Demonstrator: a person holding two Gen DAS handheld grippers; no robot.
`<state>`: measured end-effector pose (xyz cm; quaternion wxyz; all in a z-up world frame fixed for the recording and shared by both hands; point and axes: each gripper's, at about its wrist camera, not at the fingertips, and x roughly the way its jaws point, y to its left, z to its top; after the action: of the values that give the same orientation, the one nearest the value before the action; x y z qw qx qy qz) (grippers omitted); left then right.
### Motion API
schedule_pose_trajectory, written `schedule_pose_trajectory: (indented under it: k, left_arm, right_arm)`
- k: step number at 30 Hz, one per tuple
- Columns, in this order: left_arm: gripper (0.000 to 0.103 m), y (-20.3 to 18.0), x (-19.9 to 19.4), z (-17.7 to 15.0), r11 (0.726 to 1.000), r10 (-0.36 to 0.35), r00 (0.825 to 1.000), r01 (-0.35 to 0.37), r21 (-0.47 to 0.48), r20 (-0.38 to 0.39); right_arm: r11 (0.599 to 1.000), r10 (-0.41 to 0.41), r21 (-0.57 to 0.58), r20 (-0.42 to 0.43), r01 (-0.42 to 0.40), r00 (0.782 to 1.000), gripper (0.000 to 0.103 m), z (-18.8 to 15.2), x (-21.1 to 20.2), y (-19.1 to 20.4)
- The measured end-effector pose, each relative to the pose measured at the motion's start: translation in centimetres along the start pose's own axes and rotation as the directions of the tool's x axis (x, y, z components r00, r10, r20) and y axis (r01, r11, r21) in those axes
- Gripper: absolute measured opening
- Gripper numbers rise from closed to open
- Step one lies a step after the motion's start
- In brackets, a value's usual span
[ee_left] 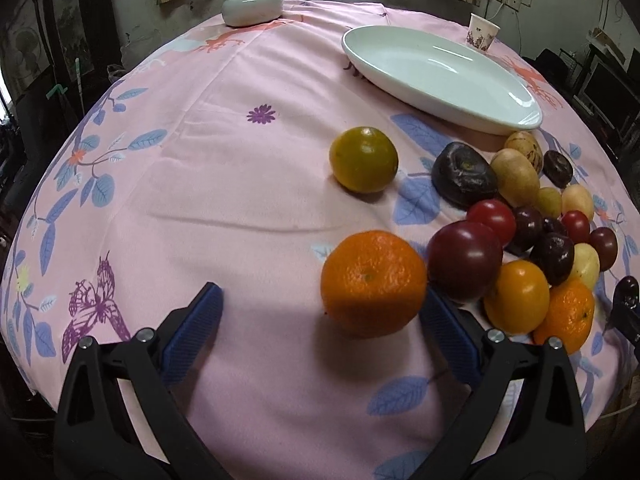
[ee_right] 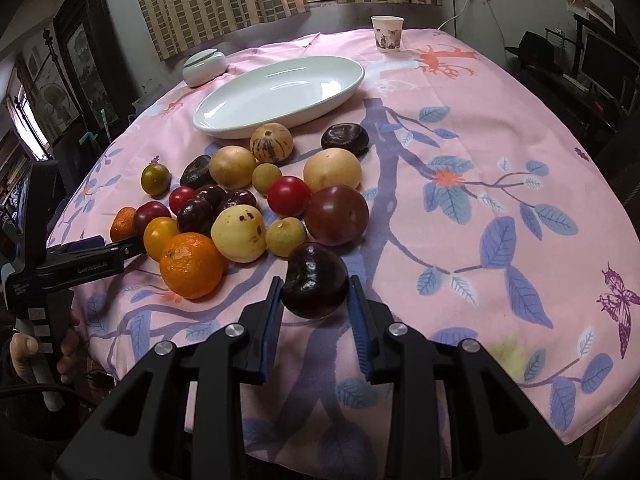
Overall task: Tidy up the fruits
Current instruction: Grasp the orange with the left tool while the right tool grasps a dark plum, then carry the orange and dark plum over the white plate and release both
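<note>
Sitting between the blue pads of the right gripper [ee_right: 314, 292], low in the middle of the right wrist frame, is a dark purple fruit [ee_right: 314, 280]. The jaws stand close on both its sides and seem to pinch it, but I cannot tell if the pads really press it or only frame it. It is the fruit nearest to the camera, at the edge of the pile, so it is probably the easiest one to take first.

In the left wrist frame, an orange mandarin [ee_left: 374, 282] lies low and right of centre, between the fingers of the left gripper [ee_left: 320, 320]. These fingers are spread wide: the right pad is just beside the mandarin, the left pad is well apart from it. I judge that the wide opening is there to go around this big round fruit before closing.

The other fruits [ee_right: 256, 200] make a tight heap in the centre left of the right wrist frame: tomatoes, yellow and brown ones, dark ones. A green citrus [ee_left: 363, 159] lies alone, a little apart.

Behind the heap, in the upper middle, the white oval dish [ee_right: 352, 84] is empty; I think it is the place for the fruits. Further back stand a lidded ceramic jar [ee_right: 205, 66] and a paper cup [ee_right: 387, 33], all on a pink tablecloth [ee_right: 500, 128]
</note>
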<state>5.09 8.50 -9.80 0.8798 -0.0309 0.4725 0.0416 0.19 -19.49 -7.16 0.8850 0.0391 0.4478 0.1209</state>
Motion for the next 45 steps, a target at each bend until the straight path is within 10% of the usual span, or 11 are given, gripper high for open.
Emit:
schedule_pose_trajectory:
  k: [4, 16, 25, 30, 36, 45]
  left_arm:
    - [0.044, -0.6, -0.6, 0.5, 0.998, -0.053, 0.998, 0.052, 0.03, 0.023]
    - [0.044, -1.1, -5.1, 0.2, 0.986, -0.165, 0.985, 0.163, 0.04, 0.047]
    - [0.044, -5.1, -8.8, 8.4, 0.97, -0.192, 0.971, 0.167, 0.175, 0.138]
    - [0.044, -7.3, -4.8, 16.9, 0.978, -0.132, 0.978, 0.102, 0.183, 0.16]
    - [0.044, -8.4, 4.9, 24.8, 0.99, -0.089, 0.994, 0.082, 0.116, 0.058]
    - [0.045, -9.4, 13.8, 28.0, 0.988, -0.123, 0.986, 0.133, 0.08, -0.11]
  right_arm:
    - [1.0, 0.004, 0.002, -0.008, -0.004, 1.0, 0.033, 0.0, 0.1, 0.2]
    - [0.998, 0.05, -0.035, 0.038, -0.048, 0.998, 0.033, 1.9, -1.1, 1.8]
    - [0.983, 0.113, -0.157, 0.119, -0.093, 0.986, 0.033, 10.8, -2.1, 4.3]
    - [0.978, 0.104, -0.195, 0.12, -0.079, 0.987, 0.033, 18.8, 2.3, 4.1]
    - [0.981, 0.112, -0.148, -0.075, -0.122, 0.991, 0.033, 27.1, 14.3, 2.2]
    - [0.986, 0.083, -0.128, -0.208, -0.111, 0.975, 0.033, 29.7, 22.7, 1.3]
